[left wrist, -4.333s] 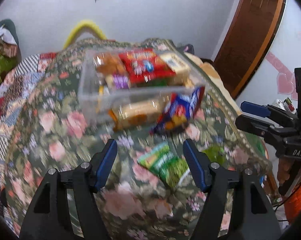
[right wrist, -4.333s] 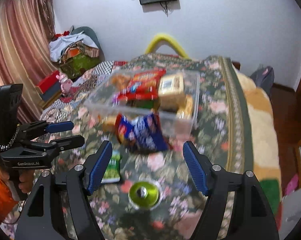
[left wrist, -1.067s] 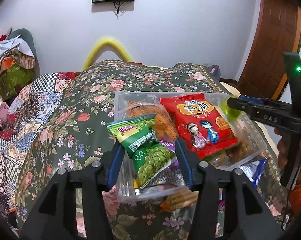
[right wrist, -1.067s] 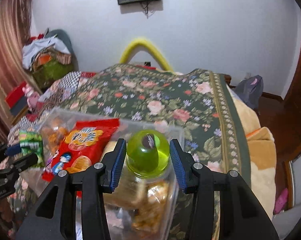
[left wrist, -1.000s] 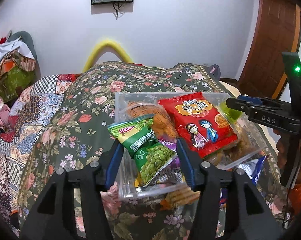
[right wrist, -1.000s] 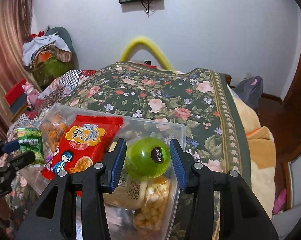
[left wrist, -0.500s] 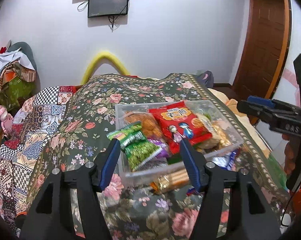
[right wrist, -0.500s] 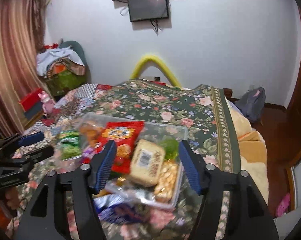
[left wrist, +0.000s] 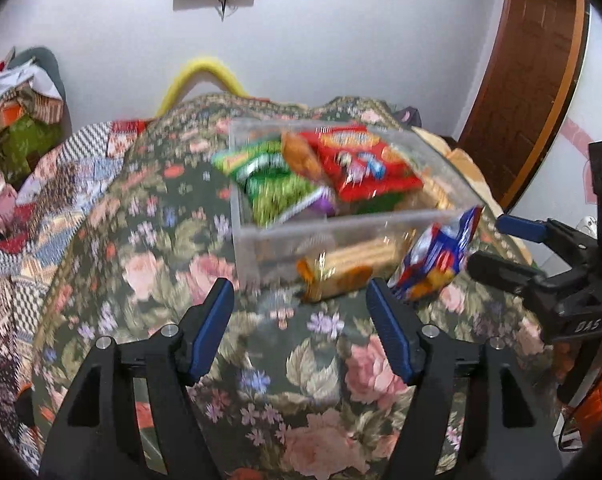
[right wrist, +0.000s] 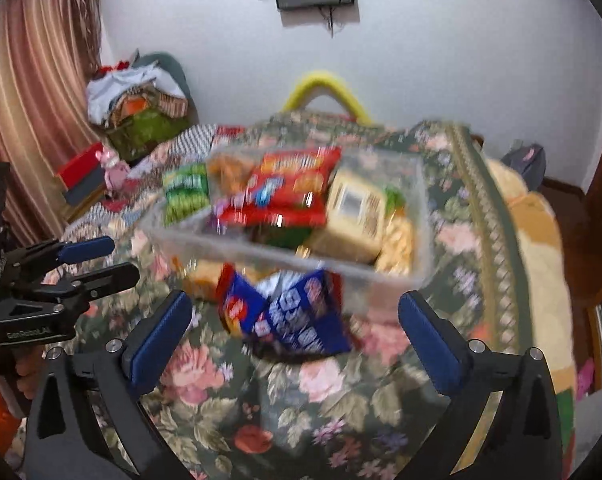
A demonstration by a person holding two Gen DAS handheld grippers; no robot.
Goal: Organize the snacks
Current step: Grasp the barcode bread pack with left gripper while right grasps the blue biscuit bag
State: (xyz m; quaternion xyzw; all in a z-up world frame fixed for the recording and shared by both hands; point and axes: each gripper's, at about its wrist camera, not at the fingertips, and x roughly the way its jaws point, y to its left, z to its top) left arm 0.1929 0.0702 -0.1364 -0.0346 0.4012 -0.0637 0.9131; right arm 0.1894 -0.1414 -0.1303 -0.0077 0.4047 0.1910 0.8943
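Observation:
A clear plastic bin on the floral cloth holds a green pea bag, a red snack bag, a tan packet and other snacks. A blue snack bag and a gold biscuit pack lie on the cloth against the bin's near side. My left gripper is open and empty, short of the biscuit pack. My right gripper is open and empty, in front of the blue bag. Both views are blurred.
The floral cloth covers a raised surface that drops off at its bordered right edge. A patchwork quilt lies to the left. A wooden door stands at the right, a white wall behind.
Both grippers let go of their loads, the green pea bag and the green jelly cup, into the bin. They pulled back and down, open, toward the snacks in front of the bin.

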